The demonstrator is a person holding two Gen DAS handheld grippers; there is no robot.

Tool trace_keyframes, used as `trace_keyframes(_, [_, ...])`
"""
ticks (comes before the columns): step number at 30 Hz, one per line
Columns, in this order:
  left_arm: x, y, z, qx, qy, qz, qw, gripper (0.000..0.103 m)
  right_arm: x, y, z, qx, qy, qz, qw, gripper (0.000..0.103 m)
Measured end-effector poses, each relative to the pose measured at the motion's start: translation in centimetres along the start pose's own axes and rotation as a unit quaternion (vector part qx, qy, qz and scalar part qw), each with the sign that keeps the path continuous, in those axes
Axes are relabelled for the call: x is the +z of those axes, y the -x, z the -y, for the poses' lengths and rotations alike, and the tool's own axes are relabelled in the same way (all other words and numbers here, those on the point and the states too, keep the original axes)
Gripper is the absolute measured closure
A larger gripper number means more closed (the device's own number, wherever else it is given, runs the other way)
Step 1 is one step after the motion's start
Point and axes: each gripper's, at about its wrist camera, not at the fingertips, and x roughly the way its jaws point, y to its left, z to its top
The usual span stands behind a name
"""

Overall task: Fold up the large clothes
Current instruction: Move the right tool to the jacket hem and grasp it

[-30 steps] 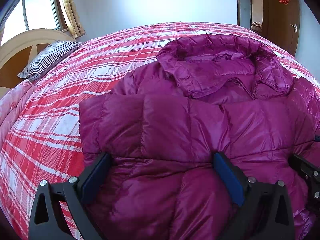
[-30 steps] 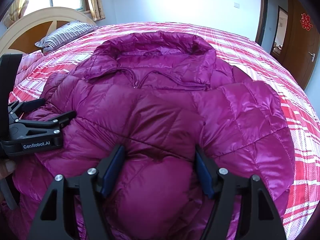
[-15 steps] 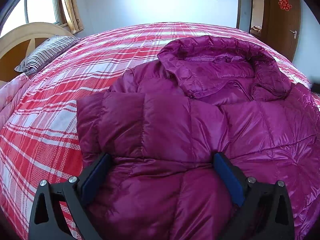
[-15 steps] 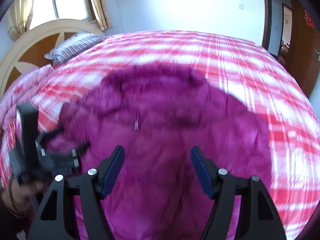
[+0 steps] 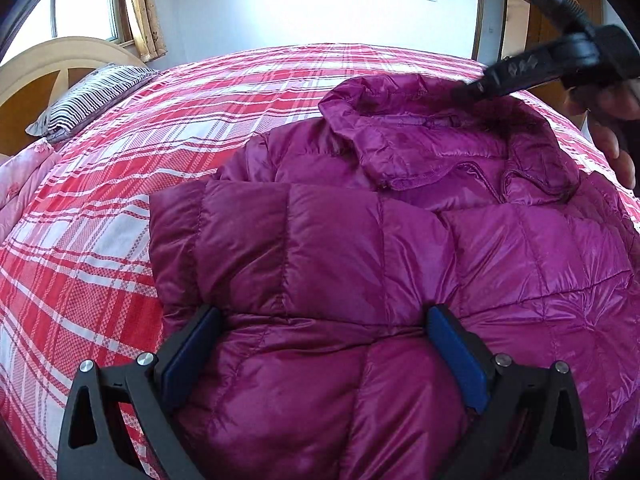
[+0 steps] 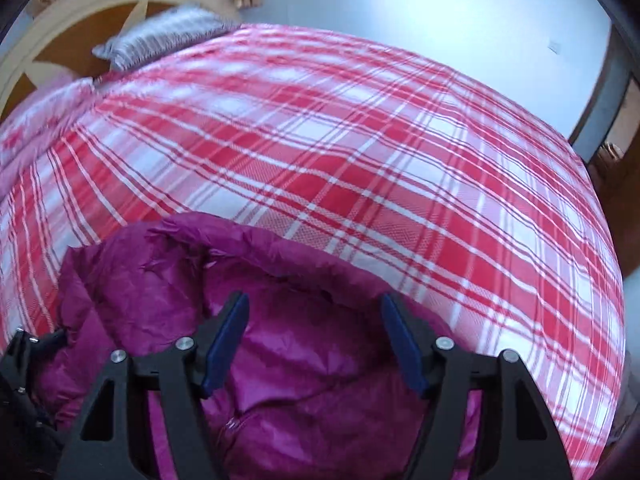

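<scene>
A magenta puffer jacket [image 5: 360, 260] lies face up on the red plaid bed [image 5: 120, 200], with one sleeve [image 5: 280, 248] folded across its chest. My left gripper [image 5: 320, 344] rests on the jacket's lower part, its jaws wide apart and open, with quilted fabric bulging between them. My right gripper [image 6: 314, 340] hovers over the jacket's collar [image 6: 240, 248]. Its jaws are closing, with fabric below them and nothing pressed between the pads. In the left wrist view the right gripper [image 5: 480, 86] reaches the collar [image 5: 420, 136] from the upper right, held by a hand [image 5: 612, 120].
A striped pillow [image 5: 92, 96] lies by the curved wooden headboard [image 5: 40, 76] at the far left. Plaid bedding [image 6: 360, 140] stretches beyond the collar. A window with curtains [image 5: 144, 20] is behind the headboard, and a doorway [image 6: 608, 128] stands at the right.
The right gripper left the jacket's lower body and swept up to the collar, its jaws narrowing. The left gripper stayed on the jacket, still wide apart.
</scene>
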Motion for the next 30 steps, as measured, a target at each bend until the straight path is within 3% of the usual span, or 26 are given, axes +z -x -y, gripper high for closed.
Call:
trace_keyframes(1, [0.0, 0.0, 0.0, 0.000, 0.000, 0.000, 1.0000, 0.001, -0.1, -0.5, -0.1, -0.011, 0.011, -0.011, 1.000, 0.074])
trace_keyframes(3, [0.0, 0.0, 0.0, -0.001, 0.001, 0.000, 1.0000, 0.001, -0.5, -0.3, -0.2, -0.021, 0.028, -0.009, 0.999, 0.092])
trace_keyframes(12, [0.0, 0.2, 0.2, 0.006, -0.003, 0.003, 1.0000, 0.001, -4.7, 0.4, 0.1, -0.051, 0.052, 0.023, 0.997, 0.096])
trace_keyframes(13, [0.0, 0.2, 0.2, 0.006, -0.003, 0.003, 1.0000, 0.001, -4.5, 1.3, 0.1, -0.036, 0.047, 0.039, 0.997, 0.093])
trace_keyframes(14, [0.0, 0.2, 0.2, 0.005, -0.002, 0.003, 1.0000, 0.001, -4.2, 1.8, 0.1, -0.031, 0.048, 0.044, 0.997, 0.083])
trace_keyframes(15, [0.0, 0.2, 0.2, 0.004, -0.002, 0.003, 1.0000, 0.001, -3.7, 2.4, -0.2, -0.028, 0.053, 0.048, 0.997, 0.040])
trace_keyframes(16, [0.0, 0.2, 0.2, 0.003, -0.001, 0.003, 1.0000, 0.001, -3.1, 3.3, -0.7, -0.039, 0.065, 0.070, 0.995, 0.004])
trace_keyframes(17, [0.0, 0.2, 0.1, 0.002, 0.000, 0.003, 1.0000, 0.001, -2.8, 3.8, -1.0, -0.050, 0.075, 0.092, 0.992, 0.000])
trace_keyframes(18, [0.0, 0.2, 0.0, 0.001, 0.001, 0.003, 1.0000, 0.001, -2.0, 4.0, -1.6, -0.065, 0.099, 0.106, 0.987, 0.003])
trace_keyframes(19, [0.0, 0.2, 0.0, 0.000, 0.002, 0.002, 1.0000, 0.001, -1.4, 3.5, -1.7, -0.072, 0.108, 0.092, 0.987, 0.016])
trace_keyframes(21, [0.0, 0.1, -0.1, -0.002, 0.003, 0.002, 1.0000, 0.001, 0.1, 0.9, -1.2, -0.079, 0.111, 0.040, 0.990, 0.033])
trace_keyframes(23, [0.0, 0.2, -0.1, -0.004, 0.004, 0.002, 1.0000, 0.001, 0.4, -1.1, -0.8, -0.078, 0.115, 0.000, 0.990, 0.040])
trace_keyframes(25, [0.1, 0.1, -0.3, -0.006, 0.006, 0.002, 1.0000, 0.001, 0.2, -2.0, -0.6, -0.071, 0.122, -0.015, 0.990, 0.085])
trace_keyframes(28, [0.1, 0.1, -0.3, -0.010, 0.009, 0.003, 0.9999, 0.001, -1.3, -0.3, -0.7, -0.058, 0.124, 0.022, 0.990, 0.091])
trace_keyframes(30, [0.1, 0.1, -0.4, -0.013, 0.013, 0.003, 0.9998, 0.001, -2.7, 0.7, -0.9, -0.076, 0.135, 0.047, 0.987, 0.091])
